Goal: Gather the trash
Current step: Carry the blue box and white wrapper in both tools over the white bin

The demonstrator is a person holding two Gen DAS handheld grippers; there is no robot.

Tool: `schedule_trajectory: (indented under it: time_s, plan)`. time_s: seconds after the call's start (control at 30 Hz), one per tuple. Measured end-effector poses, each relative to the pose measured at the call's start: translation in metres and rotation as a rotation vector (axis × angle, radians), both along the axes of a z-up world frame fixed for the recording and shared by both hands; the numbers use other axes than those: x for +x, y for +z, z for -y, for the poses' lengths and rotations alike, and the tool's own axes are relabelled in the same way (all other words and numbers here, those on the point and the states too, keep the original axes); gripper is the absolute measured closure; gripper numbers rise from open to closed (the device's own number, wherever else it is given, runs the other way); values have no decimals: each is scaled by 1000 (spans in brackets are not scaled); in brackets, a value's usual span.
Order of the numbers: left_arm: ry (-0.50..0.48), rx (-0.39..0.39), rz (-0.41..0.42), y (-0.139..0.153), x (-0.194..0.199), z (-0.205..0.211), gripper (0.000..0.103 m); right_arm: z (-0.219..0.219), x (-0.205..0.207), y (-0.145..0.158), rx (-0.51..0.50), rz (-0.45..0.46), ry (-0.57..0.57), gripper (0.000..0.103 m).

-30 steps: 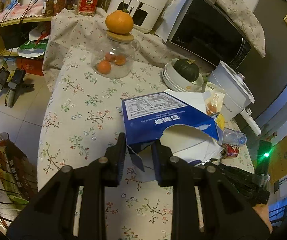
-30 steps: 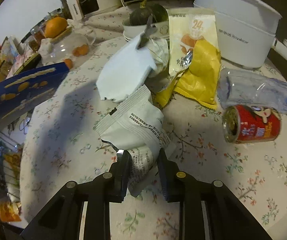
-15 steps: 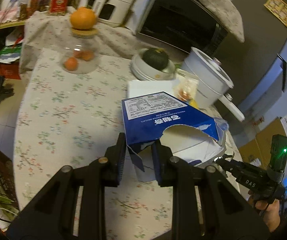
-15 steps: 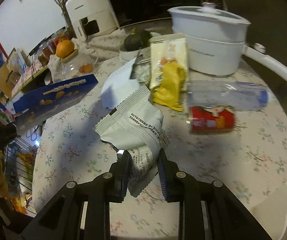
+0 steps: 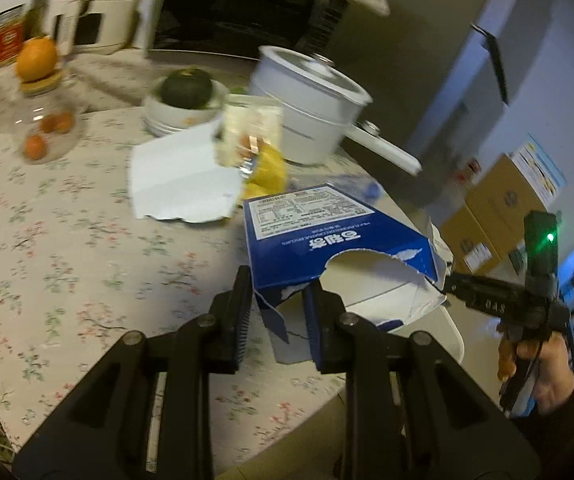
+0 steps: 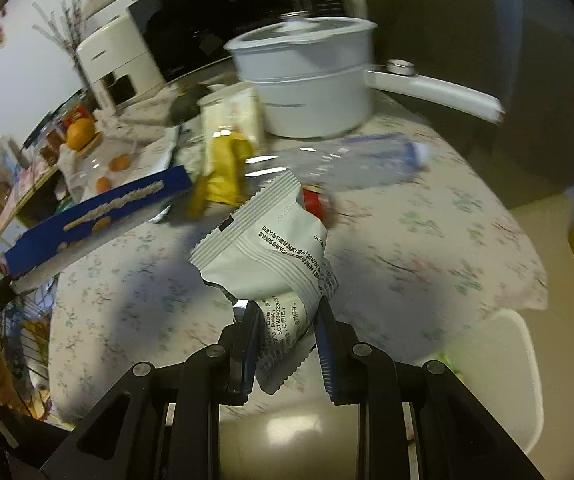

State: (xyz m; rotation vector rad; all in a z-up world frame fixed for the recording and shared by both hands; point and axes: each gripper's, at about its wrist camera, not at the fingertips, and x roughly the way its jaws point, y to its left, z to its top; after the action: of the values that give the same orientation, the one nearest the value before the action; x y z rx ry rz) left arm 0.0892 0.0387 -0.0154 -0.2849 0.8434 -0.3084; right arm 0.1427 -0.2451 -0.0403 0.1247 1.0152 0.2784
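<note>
My left gripper (image 5: 277,312) is shut on the torn flap of a blue cardboard box (image 5: 327,240), held above the table's near edge. That same blue box (image 6: 99,216) hangs at the left of the right wrist view. My right gripper (image 6: 287,336) is shut on a crumpled white snack wrapper (image 6: 271,252), lifted over the table edge. Left on the floral tablecloth (image 5: 67,240) are a yellow wrapper (image 6: 227,168), a cream snack bag (image 5: 251,132), a white paper sheet (image 5: 179,180), a clear plastic bottle (image 6: 347,164) and a red can (image 6: 315,204), partly hidden behind the white wrapper.
A white pot with a long handle (image 5: 311,112) stands at the back, beside a bowl stack with a dark squash (image 5: 187,88) and a glass jar topped by an orange (image 5: 41,100). A white bin rim (image 6: 499,372) lies below the table edge. Cardboard boxes (image 5: 495,208) stand on the right.
Both grippers have drawn back from the table toward its near right edge, each carrying its item. The views swung right, and the white bin has come into sight below the right gripper.
</note>
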Motion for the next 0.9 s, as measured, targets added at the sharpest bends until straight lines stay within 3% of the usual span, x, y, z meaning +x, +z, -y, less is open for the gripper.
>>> schedule_trajectory:
  time_s: [0.57,0.9]
  plan:
    - [-342,55,-10,-7,-22,122,76,135,-55,-35,-6,-90,-220,76]
    - [-501,126,-46,-26,-33,188,76,174,-78,-50,-1,-116,-278,75]
